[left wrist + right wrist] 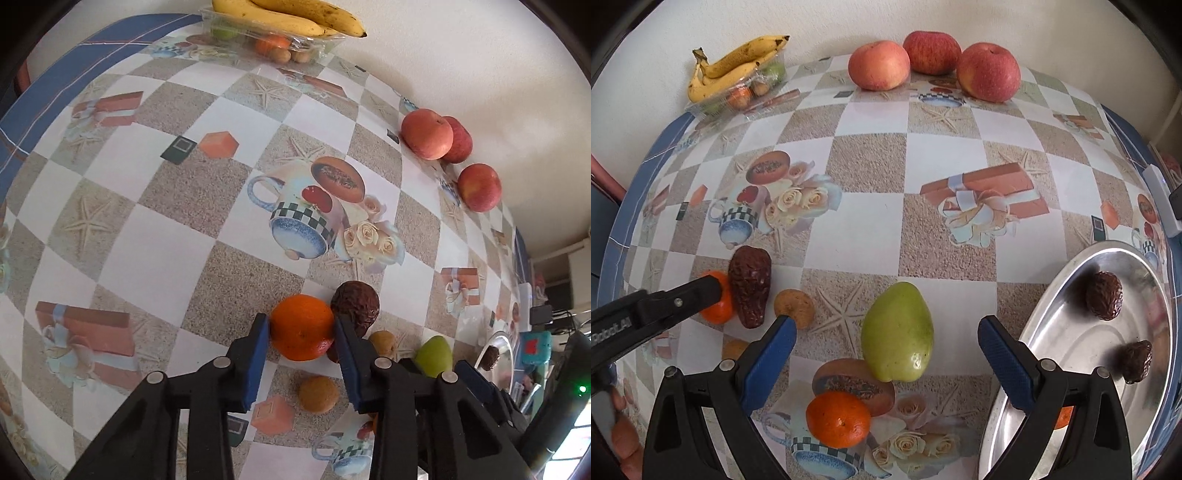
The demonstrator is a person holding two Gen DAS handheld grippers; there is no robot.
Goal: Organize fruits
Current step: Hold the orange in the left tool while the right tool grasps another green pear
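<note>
Checkered oilcloth printed with starfish, cups, roses and gift boxes covers the table (pixel 868 229), which stands against a pale wall. At the far edge sit three red apples (pixel 932 51), two of them touching, and further left a clear plastic tray (pixel 701 107) with a bunch of bananas (pixel 735 70) lying across its top and small fruit inside.

Near the left side, the left gripper (pixel 301 332) has its blue pads clamped on an orange (pixel 301 326) — one pad on each flank. A dark wrinkled avocado (pixel 356 299) lies touching that orange on its right, with small brown round fruits (pixel 318 393) just beside them.

In the right wrist view, the right gripper (pixel 886 336) is spread wide with nothing between its fingers. A green pear-shaped fruit (pixel 895 332) lies on the cloth between the pads, touching neither, and a second orange (pixel 837 419) sits nearer, just beside it. At the near right, a round steel plate (pixel 1071 280) holds two dark wrinkled fruits (pixel 1103 295) — set apart from each other.
</note>
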